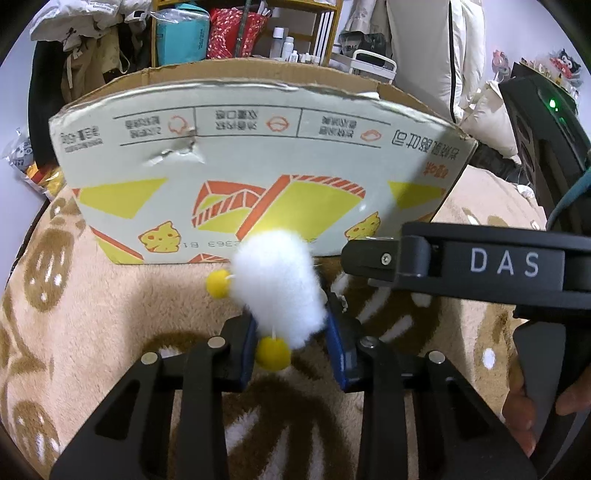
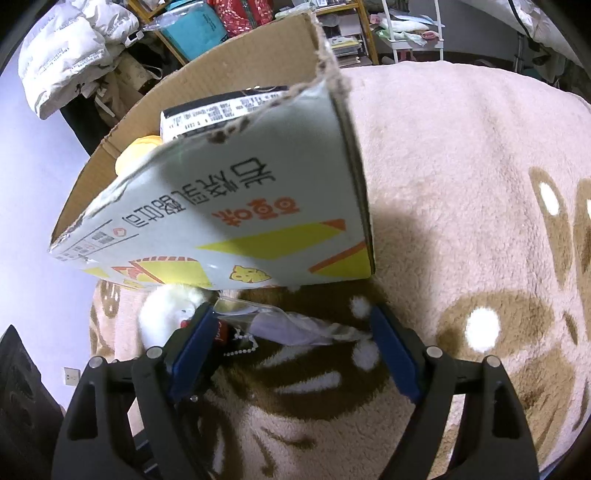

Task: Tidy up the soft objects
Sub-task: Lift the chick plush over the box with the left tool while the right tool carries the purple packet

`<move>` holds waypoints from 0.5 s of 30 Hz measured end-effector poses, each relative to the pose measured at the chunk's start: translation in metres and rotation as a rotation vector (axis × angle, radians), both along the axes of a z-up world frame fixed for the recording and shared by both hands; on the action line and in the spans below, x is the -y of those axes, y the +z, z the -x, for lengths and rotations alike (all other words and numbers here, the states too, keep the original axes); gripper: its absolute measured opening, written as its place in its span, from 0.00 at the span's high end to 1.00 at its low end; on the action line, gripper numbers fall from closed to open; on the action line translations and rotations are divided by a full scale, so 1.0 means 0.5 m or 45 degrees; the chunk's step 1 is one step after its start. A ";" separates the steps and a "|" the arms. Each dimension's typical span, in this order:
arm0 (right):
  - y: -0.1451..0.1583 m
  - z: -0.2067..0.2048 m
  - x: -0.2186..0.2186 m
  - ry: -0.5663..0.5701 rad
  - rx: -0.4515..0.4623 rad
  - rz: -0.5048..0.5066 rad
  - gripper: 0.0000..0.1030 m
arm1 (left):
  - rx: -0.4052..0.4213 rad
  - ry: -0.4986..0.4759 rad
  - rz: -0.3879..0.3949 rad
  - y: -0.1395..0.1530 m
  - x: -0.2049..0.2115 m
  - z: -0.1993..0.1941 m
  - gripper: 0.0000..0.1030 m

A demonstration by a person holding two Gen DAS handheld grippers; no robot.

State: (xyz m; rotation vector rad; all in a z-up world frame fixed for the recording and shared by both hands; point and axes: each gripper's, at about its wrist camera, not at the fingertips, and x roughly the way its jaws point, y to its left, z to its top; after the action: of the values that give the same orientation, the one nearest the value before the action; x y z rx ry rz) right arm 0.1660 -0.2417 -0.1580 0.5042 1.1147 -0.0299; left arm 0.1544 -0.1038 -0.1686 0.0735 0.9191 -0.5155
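Below, we label each element as seen
Left gripper [image 1: 291, 332]: closed on the white fluffy toy [image 1: 277, 284]; we see its blue pads pressing the toy's lower part from both sides
White fluffy toy: upright between the pads, two yellow pom-poms [image 1: 272, 353] hanging off it, one at its left side and one below; it stands just in front of the cardboard box [image 1: 258, 166]
Right gripper [image 2: 295, 343]: jaws spread wide, pads pressing on nothing; between them we see a crumpled clear plastic bag [image 2: 291, 325] lying on the blanket, with a short bead chain [image 2: 240, 349] at its left end
Surface: beige fleece blanket [image 1: 110, 314] with brown and white cartoon patterns; the box rests on it
Room: behind the box we note wooden shelving [image 1: 243, 22] with teal and red packages, small bottles, and pale padded clothing
Left wrist view only: the other gripper's black body marked "DAS" [image 1: 504, 263] entering from the right, and fingers of a hand [image 1: 532, 413] on its handle
Right wrist view only: the box's open top, with a yellow soft object [image 2: 138, 151] and a labelled packet [image 2: 221, 110] inside; the white toy shows at the left pad, partly hidden
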 end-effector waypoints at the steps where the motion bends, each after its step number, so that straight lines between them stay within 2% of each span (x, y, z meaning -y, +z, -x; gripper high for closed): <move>1: 0.000 0.001 0.000 0.002 0.002 -0.002 0.14 | 0.004 0.004 0.003 0.003 -0.002 0.000 0.69; 6: 0.001 0.008 0.002 0.002 0.016 -0.020 0.14 | 0.023 0.022 0.001 0.017 -0.007 0.008 0.69; 15: 0.007 0.025 0.028 -0.008 0.032 -0.054 0.14 | 0.084 0.030 -0.066 0.042 -0.021 0.037 0.69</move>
State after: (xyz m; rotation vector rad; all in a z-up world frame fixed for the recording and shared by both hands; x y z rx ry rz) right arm 0.1536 -0.2558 -0.1545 0.5444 1.0911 -0.0053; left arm 0.1359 -0.0934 -0.1475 0.1257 0.8680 -0.4649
